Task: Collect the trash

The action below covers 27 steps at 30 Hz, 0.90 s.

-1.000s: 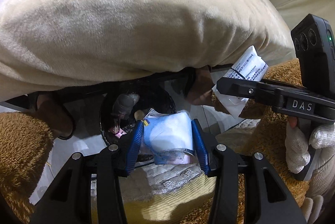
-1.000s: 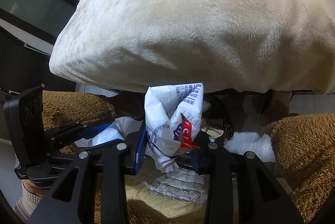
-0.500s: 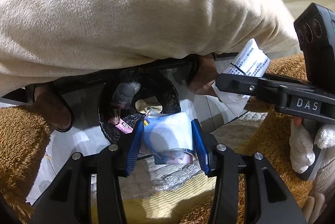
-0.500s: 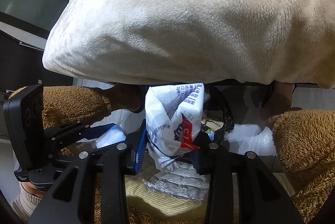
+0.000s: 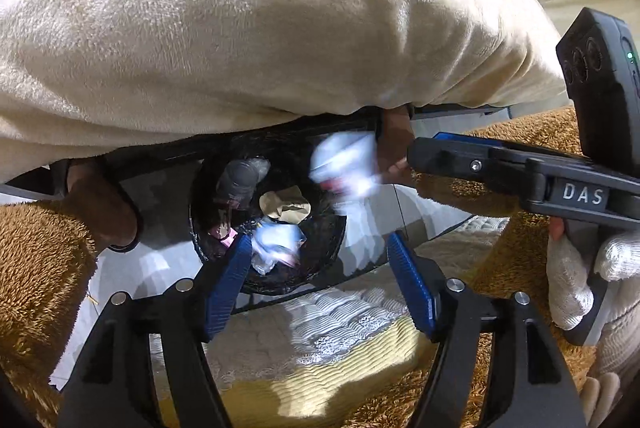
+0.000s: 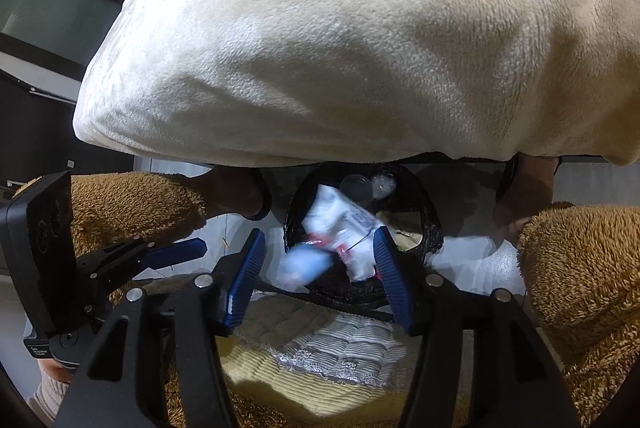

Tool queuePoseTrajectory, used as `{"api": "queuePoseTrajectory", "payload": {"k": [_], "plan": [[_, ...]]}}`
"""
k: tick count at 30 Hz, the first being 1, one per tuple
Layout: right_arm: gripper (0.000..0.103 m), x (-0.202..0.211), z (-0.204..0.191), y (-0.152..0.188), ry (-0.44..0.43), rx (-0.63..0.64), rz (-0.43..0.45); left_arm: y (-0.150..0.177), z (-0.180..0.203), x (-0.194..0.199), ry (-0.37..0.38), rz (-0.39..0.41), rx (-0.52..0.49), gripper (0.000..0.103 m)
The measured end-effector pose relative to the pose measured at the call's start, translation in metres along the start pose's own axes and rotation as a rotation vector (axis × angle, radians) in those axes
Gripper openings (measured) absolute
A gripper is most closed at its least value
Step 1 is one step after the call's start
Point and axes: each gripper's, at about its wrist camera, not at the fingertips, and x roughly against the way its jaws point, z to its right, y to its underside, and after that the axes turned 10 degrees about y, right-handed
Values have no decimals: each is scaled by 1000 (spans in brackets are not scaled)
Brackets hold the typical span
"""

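Note:
A black trash bin (image 5: 208,212) stands on the floor below, also in the right wrist view (image 6: 428,224). My left gripper (image 5: 320,284) is open and empty above it. A blurred pale blue wad (image 5: 276,244) drops into the bin, seen too in the right wrist view (image 6: 304,264). My right gripper (image 6: 320,276) is open. A white printed wrapper with red (image 6: 340,224) falls from it, blurred in the left wrist view (image 5: 344,160). The right gripper (image 5: 432,156) shows at the right of the left view, the left gripper (image 6: 188,248) at the left of the right view.
A cream fleece garment (image 5: 260,28) fills the upper half of both views. Brown fuzzy trouser legs (image 6: 580,268) and slippered feet (image 5: 104,212) flank the bin. A yellow and striped cushion (image 5: 320,356) lies under the grippers. The bin holds a plastic cup (image 6: 356,188) and crumpled paper (image 5: 284,204).
Both grippers have opened. The blue wad has left the left gripper and the white wrapper the right one; both are falling toward the bin.

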Motion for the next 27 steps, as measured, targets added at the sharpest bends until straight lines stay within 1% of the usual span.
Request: {"api": "queuePoseTrajectory", "payload": {"k": [9, 13, 15, 19, 24, 25, 27], "plan": [[57, -1, -6, 1, 38, 31, 12, -1, 6, 8, -33, 35, -26, 69], [57, 6, -6, 2, 44, 44, 56, 0, 9, 12, -55, 52, -45, 69], [57, 10, -7, 3, 46, 52, 83, 1, 10, 17, -63, 72, -53, 69], [57, 21, -12, 6, 55, 90, 143, 2, 18, 30, -63, 138, -85, 69], [57, 40, -22, 14, 65, 145, 241, 5, 22, 47, -72, 221, -106, 69], [57, 46, -21, 16, 65, 147, 268, 7, 24, 53, -72, 249, -113, 69], [57, 61, -21, 20, 57, 144, 330, 12, 30, 69, -86, 339, -141, 69]]}}
